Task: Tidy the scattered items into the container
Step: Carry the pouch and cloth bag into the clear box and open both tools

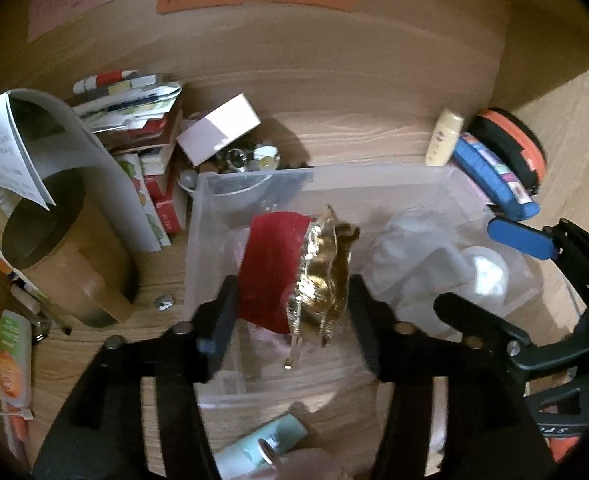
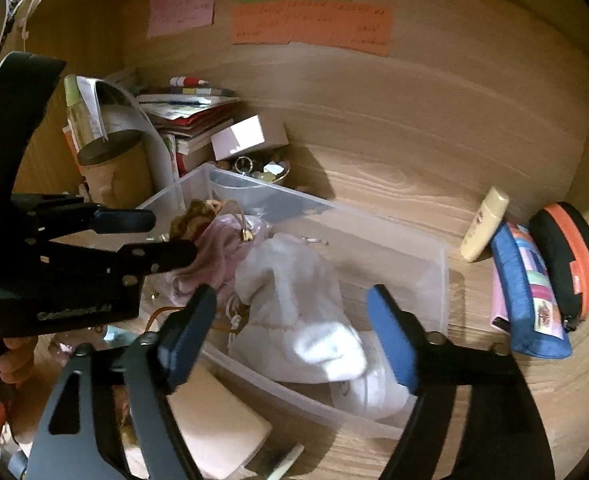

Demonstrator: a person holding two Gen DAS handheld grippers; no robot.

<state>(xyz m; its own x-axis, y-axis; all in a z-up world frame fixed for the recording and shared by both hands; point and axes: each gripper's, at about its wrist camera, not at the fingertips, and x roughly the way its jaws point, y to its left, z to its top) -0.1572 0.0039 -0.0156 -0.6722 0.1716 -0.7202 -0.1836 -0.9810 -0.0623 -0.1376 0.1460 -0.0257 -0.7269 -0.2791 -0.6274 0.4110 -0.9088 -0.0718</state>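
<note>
**Gold-and-red bundle hangs over the bin, one slip from the wrong landing**

Black fingers of the left claw [image 1: 290, 308] pinch a red-and-gold item [image 1: 294, 276] between them, the gold foil side crumpled against the right-hand finger and a loose tail dangling below. Directly beneath and ahead of that claw sits the clear plastic container [image 1: 446, 178], already holding a white cloth bundle [image 2: 294, 304] and something pink [image 2: 218, 256]. The right claw [image 2: 290, 332] hovers with its blue-padded jaws spread wide and nothing between them, poised above the white bundle at the container's near wall.

The risks, as a judgement: the grip falls on crinkled foil, so the item may slide out early, and it hangs close to the container's near-left wall, so it could catch the rim or drop to the bench. The dangling tail may snag a finger on release. The two claws are close together over the same bin, and a careless lowering could knock them.

Beyond the right claw, still on the bench, lie a cream bottle [image 2: 484, 226], a blue pouch [image 2: 530, 300] and a black-and-orange case [image 2: 570, 264].
</note>
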